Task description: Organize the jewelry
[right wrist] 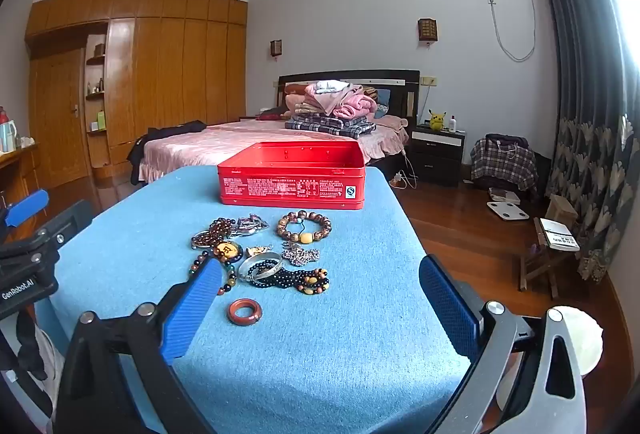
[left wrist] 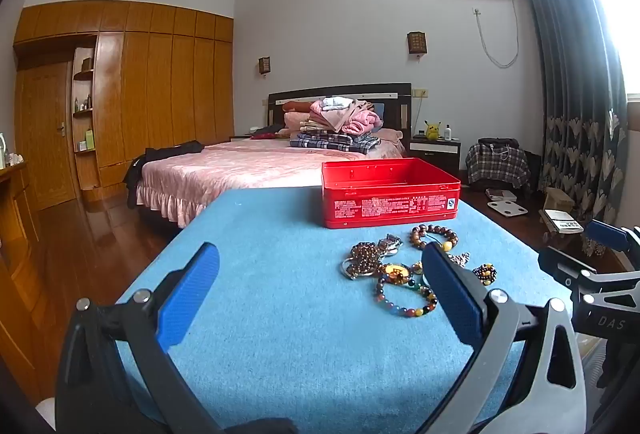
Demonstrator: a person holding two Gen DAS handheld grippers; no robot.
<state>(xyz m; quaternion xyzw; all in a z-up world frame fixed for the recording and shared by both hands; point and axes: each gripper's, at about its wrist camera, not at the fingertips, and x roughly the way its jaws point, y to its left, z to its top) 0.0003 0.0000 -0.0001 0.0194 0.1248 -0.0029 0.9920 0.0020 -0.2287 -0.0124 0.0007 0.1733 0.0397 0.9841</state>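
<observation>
**Right wrist view: both grippers spread, jewelry waiting before the tin**

Right wrist view shows my right gripper (right wrist: 320, 298) released, fingers wide apart above the bench (right wrist: 320, 374). My left gripper (left wrist: 320, 290) is likewise released. The jewelry pile (right wrist: 260, 254) lies loose just before the open red tin (right wrist: 292, 174), handy for dropping in. A red ring (right wrist: 245, 311) sits nearest. Tangled strands could snag together.
</observation>
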